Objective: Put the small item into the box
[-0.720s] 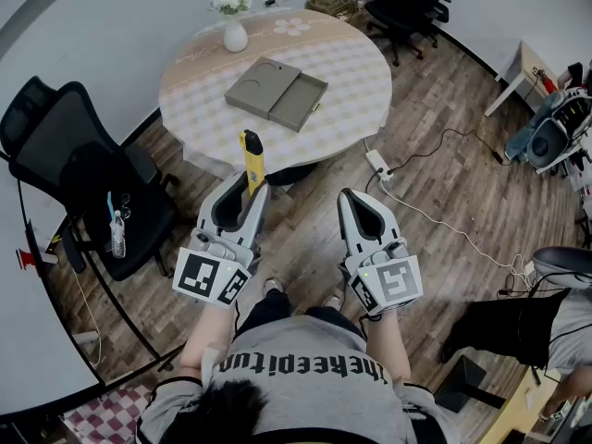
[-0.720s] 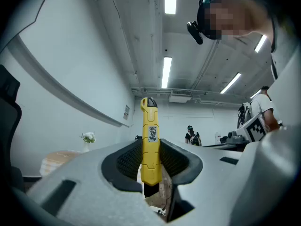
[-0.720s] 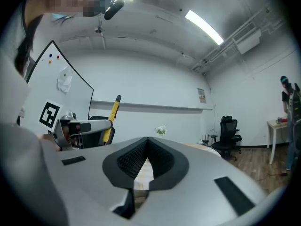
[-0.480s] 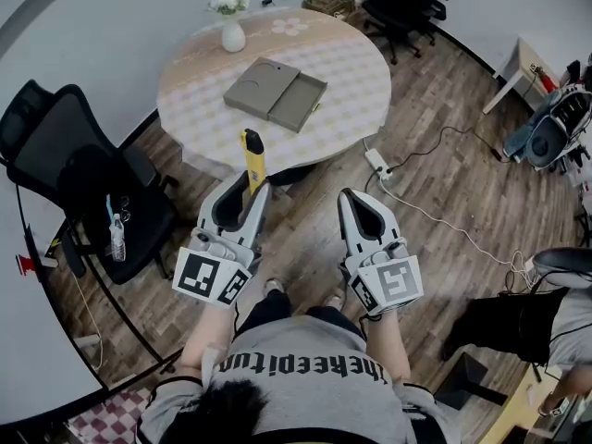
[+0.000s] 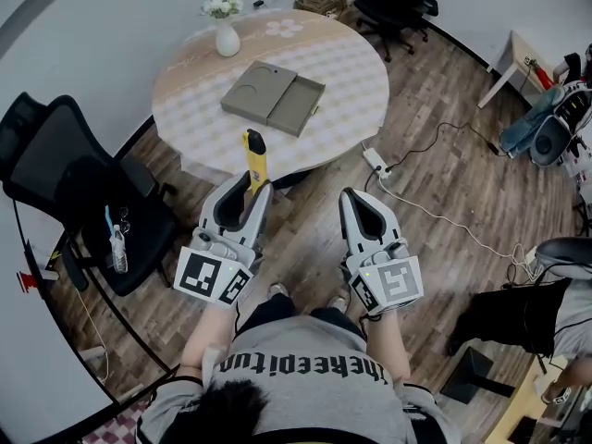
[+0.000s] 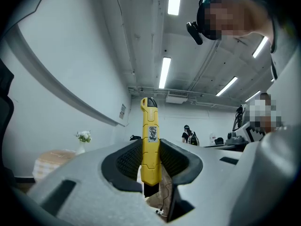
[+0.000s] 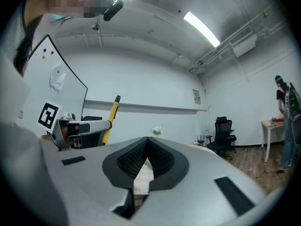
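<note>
The left gripper [image 6: 150,160] clamps a yellow utility knife [image 6: 150,142] upright. The right gripper [image 7: 145,155] has its jaws together, empty. The grey box [image 5: 273,93] lies at the middle of the round table [image 5: 356,67].

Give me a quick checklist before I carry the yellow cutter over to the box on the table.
1. Grip: left gripper clamps the lower body of the yellow utility knife, which stands upright. Ok.
2. Blade retracted: cannot tell.
3. Right gripper free: jaws together, nothing between them. Ok.
4. Box open: it lies open on the round table. Ok.
5. Knife over the box: both grippers are short of the table edge. Not ok.
6. Vase clear of the box: it stands apart, at the far edge. Ok.
</note>
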